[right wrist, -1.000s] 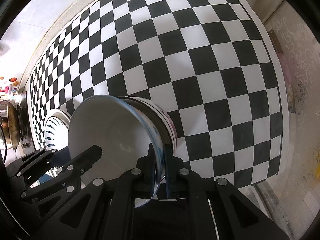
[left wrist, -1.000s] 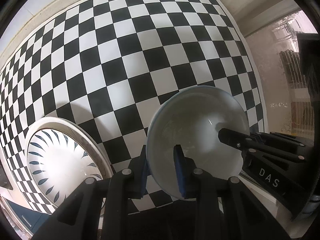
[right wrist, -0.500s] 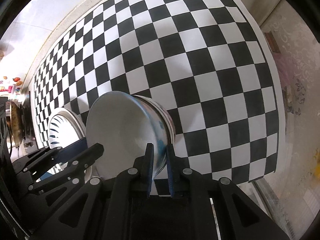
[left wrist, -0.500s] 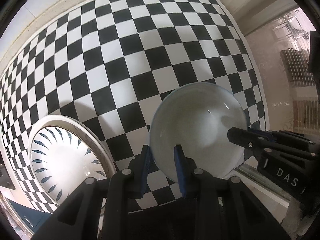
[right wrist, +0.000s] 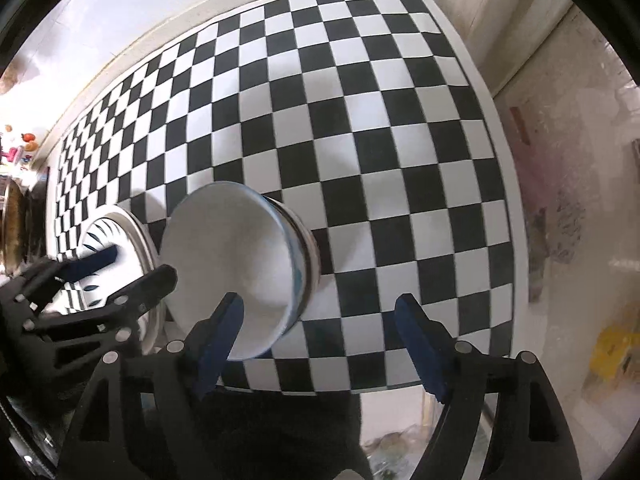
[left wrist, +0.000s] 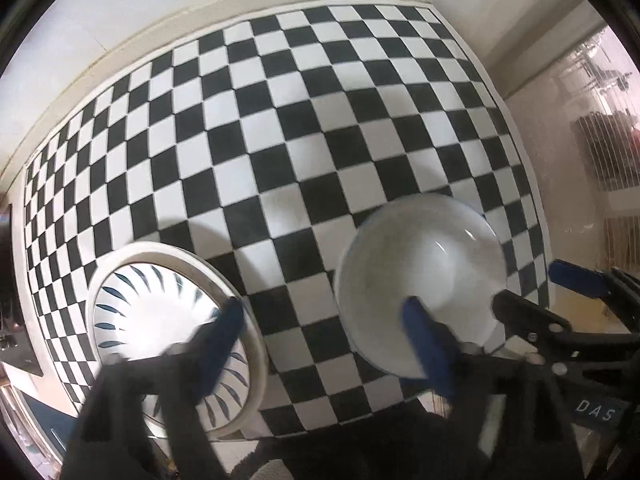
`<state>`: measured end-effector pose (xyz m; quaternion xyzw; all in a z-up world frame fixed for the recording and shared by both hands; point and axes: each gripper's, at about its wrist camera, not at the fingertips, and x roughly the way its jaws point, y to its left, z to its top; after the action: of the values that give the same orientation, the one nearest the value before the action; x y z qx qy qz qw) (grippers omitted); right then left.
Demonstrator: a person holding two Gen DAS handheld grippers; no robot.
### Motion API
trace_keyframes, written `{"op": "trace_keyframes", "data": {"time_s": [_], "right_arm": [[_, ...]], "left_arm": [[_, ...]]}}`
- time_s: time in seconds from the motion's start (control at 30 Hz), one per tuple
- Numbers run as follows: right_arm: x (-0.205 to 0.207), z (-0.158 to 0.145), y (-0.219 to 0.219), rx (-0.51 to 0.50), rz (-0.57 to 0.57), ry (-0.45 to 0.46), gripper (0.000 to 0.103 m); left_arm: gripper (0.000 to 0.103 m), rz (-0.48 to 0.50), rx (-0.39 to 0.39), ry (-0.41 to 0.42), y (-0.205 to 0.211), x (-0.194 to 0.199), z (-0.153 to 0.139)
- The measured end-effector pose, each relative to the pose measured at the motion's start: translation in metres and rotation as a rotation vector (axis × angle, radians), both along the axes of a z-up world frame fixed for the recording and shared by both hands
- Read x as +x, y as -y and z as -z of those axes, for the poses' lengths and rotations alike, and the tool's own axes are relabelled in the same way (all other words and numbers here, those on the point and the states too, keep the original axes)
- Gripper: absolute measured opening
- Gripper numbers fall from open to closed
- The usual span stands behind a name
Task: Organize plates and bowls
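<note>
A stack of white bowls (left wrist: 420,280) (right wrist: 240,256) stands on the checkered tablecloth (left wrist: 280,120) near its front edge. To its left lies a stack of white plates with dark leaf marks (left wrist: 160,320) (right wrist: 116,240). My left gripper (left wrist: 320,344) is open, one blue pad over the plates, the other at the bowl's near rim. My right gripper (right wrist: 316,332) is open and empty, its left pad just in front of the bowl stack. The right gripper also shows at the right of the left wrist view (left wrist: 560,304).
The checkered cloth (right wrist: 360,120) reaches back to a white wall. The table's right edge borders a pale floor (right wrist: 560,200). Kitchen items sit at the far left (right wrist: 16,216).
Both grippers have opened and let go of the top bowl, which now rests on the stack. Both have pulled back a little toward me.
</note>
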<state>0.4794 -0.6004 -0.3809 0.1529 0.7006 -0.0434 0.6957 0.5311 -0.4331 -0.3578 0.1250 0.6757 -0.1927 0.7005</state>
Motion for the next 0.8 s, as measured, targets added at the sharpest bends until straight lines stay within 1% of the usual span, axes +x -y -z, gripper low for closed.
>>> {"op": "trace_keyframes", "data": {"time_s": [0.1, 0.2, 0.3, 0.43, 0.53, 0.57, 0.6, 0.63, 0.67, 0.73, 0.77, 0.8], "right_arm": [[-0.002, -0.002, 0.001, -0.027, -0.007, 0.008, 0.081], [-0.003, -0.003, 0.002, -0.029, 0.005, 0.018, 0.081], [-0.008, -0.013, 0.003, -0.028, 0.025, 0.042, 0.081], [-0.018, -0.038, 0.003, -0.036, 0.052, 0.098, 0.081], [-0.031, -0.069, -0.002, -0.062, 0.053, 0.161, 0.080], [-0.034, -0.077, -0.004, -0.068, 0.052, 0.179, 0.078], [-0.039, -0.087, -0.005, -0.073, 0.052, 0.199, 0.073], [-0.044, -0.099, -0.008, -0.078, 0.049, 0.221, 0.069], [-0.047, -0.105, -0.010, -0.079, 0.047, 0.233, 0.065], [-0.057, -0.122, -0.014, -0.072, 0.042, 0.262, 0.061], [-0.061, -0.129, -0.015, -0.072, 0.041, 0.274, 0.058], [-0.065, -0.137, -0.017, -0.072, 0.040, 0.287, 0.058]], "left_arm": [[0.087, -0.021, -0.016, -0.011, -0.005, 0.003, 0.000], [0.087, -0.023, -0.012, 0.007, -0.006, 0.002, -0.002], [0.087, -0.018, -0.017, 0.033, -0.007, -0.004, -0.011], [0.087, -0.032, -0.022, 0.103, -0.012, -0.014, -0.038], [0.086, -0.048, -0.066, 0.153, -0.020, -0.021, -0.068], [0.085, -0.043, -0.083, 0.169, -0.022, -0.024, -0.078], [0.076, -0.039, -0.097, 0.186, -0.023, -0.028, -0.088], [0.067, -0.033, -0.108, 0.208, -0.026, -0.034, -0.100], [0.065, -0.031, -0.113, 0.215, -0.027, -0.036, -0.106], [0.058, -0.021, -0.133, 0.231, -0.030, -0.044, -0.122], [0.057, -0.017, -0.138, 0.245, -0.031, -0.048, -0.130], [0.057, -0.011, -0.145, 0.255, -0.033, -0.052, -0.137]]}}
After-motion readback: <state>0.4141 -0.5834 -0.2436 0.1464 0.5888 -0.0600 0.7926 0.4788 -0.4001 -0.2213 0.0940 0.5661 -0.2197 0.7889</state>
